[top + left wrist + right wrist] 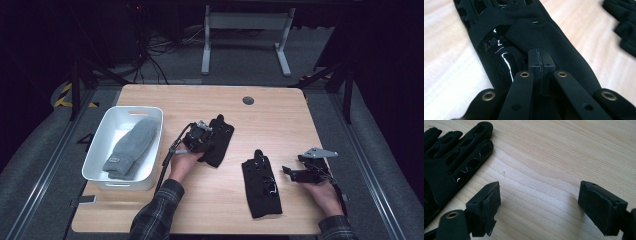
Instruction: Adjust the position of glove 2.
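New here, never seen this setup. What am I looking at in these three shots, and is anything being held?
No robot arm here: a person at a wooden table holds a two-fingered gripper in each hand. The high view is a fixed camera looking down on the table; the other two ride on the grippers and look along their fingers.

On the table are two black gloves and a white bin holding a grey mitten.

The left gripper is shut, its fingers pressed together right over the left black glove. Whether they pinch any fabric I cannot tell.

The right gripper is open above bare wood, holding nothing, with the right black glove lying beside it.
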{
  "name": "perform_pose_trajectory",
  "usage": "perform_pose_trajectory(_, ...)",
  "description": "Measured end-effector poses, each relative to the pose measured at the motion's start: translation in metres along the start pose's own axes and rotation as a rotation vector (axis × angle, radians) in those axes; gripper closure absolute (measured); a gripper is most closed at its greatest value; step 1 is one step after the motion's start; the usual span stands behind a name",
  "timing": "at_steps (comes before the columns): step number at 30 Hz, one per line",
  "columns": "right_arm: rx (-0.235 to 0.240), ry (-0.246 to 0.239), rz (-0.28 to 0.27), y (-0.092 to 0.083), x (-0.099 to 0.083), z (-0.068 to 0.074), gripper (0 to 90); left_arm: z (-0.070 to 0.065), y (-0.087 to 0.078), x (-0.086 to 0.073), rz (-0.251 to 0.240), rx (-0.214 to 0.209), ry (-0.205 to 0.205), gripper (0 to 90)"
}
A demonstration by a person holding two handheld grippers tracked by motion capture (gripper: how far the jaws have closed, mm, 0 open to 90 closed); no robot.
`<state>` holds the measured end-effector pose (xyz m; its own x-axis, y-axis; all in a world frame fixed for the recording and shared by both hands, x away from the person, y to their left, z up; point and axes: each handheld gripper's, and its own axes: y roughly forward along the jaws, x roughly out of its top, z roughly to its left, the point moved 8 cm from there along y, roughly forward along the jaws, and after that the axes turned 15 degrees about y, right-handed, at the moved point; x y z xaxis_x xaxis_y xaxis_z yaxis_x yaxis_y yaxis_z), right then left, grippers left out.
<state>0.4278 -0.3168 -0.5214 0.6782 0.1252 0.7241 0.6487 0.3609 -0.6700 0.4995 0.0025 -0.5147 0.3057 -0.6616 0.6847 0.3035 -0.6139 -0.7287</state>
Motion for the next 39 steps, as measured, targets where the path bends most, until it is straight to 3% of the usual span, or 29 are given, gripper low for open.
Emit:
perform_pose_trajectory(10,-0.001,-0.001,-0.001,0.000,0.000,0.000,19.0,-0.040,-0.012,-0.014,-0.019,-0.079,0.004,90.0)
perform_pose_trajectory(17,0.001,-0.001,0.000,0.000,0.000,0.000,19.1,-0.067,-0.022,-0.025,-0.002,-0.139,0.034,90.0)
perform_pose_trajectory(29,0.000,-0.002,-0.001,0.000,0.000,0.000,19.2,-0.110,-0.035,-0.038,-0.018,-0.201,0.064,90.0)
perform_pose_trajectory(31,0.000,-0.002,-0.001,0.000,0.000,0.000,19.2,-0.112,-0.035,-0.038,-0.021,-0.193,0.074,89.8)
perform_pose_trajectory(32,0.000,-0.002,-0.001,0.000,0.000,0.000,19.3,-0.113,-0.036,-0.038,-0.024,-0.192,0.079,82.1)
perform_pose_trajectory(34,0.000,-0.002,-0.001,0.000,0.000,0.001,19.3,-0.112,-0.043,-0.033,-0.049,-0.172,0.080,75.0)
perform_pose_trajectory(39,0.001,-0.003,-0.001,0.000,0.000,0.000,19.3,-0.096,-0.060,-0.024,-0.084,-0.075,0.078,64.0)
